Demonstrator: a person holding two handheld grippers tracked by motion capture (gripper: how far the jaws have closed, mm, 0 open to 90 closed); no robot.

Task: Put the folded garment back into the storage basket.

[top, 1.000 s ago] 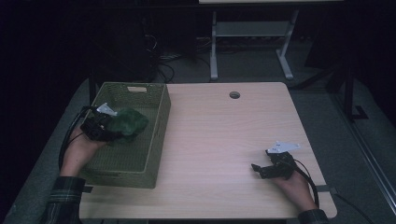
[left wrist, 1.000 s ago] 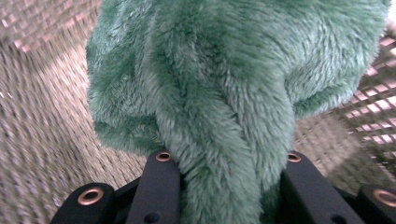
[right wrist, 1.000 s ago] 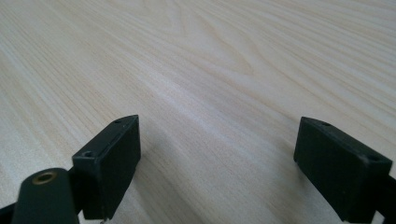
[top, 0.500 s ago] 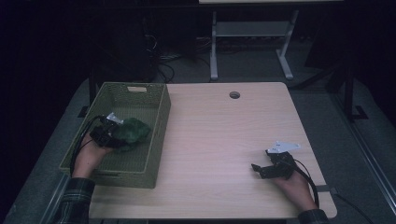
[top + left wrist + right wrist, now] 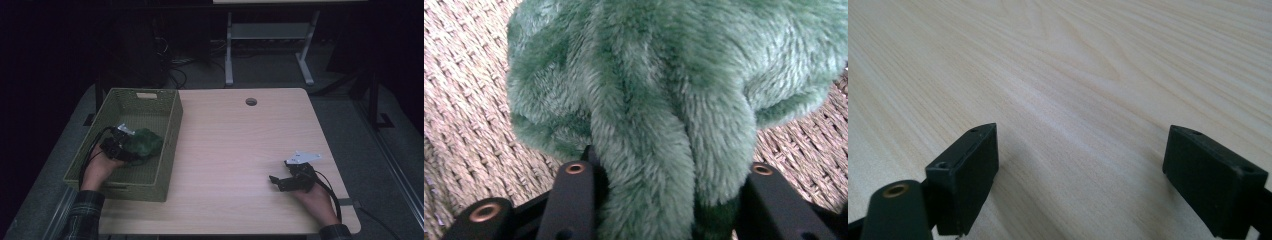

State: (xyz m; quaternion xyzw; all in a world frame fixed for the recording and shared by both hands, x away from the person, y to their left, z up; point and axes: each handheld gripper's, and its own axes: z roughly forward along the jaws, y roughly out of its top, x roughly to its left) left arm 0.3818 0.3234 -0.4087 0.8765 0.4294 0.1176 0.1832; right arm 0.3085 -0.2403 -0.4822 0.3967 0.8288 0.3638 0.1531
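Left gripper (image 5: 664, 200): its two black jaws stand on either side of a fold of the green plush cloth (image 5: 674, 100), which fills the gap between them; the jaws have just been opening, and whether the pads press on the fabric cannot be told from the left gripper view. The cloth lies bunched on the woven floor of the basket (image 5: 464, 90), whose weave shows to the left and right of the plush. In the high view the left gripper (image 5: 119, 145) sits low inside the green basket (image 5: 170, 125), toward its near half, with the cloth (image 5: 144, 144) just beyond the jaws and close to the basket's right wall. The left hand (image 5: 100, 170) reaches in over the near rim, so the basket's walls enclose gripper and cloth on all sides.

Right gripper (image 5: 1078, 170): jaws spread wide with bare wood grain between them, nothing grasped. In the high view the right gripper (image 5: 290, 179) rests on the table (image 5: 240, 150) near its right front corner, held by the right hand (image 5: 312, 197), its grey plate on top and its cable trailing toward the edge. It lies well apart from the basket, with open tabletop between.

Surroundings: a round grommet hole (image 5: 251, 102) near the table's far edge; a white-legged stand (image 5: 270, 50) and loose cables (image 5: 175, 60) on the dark floor beyond.
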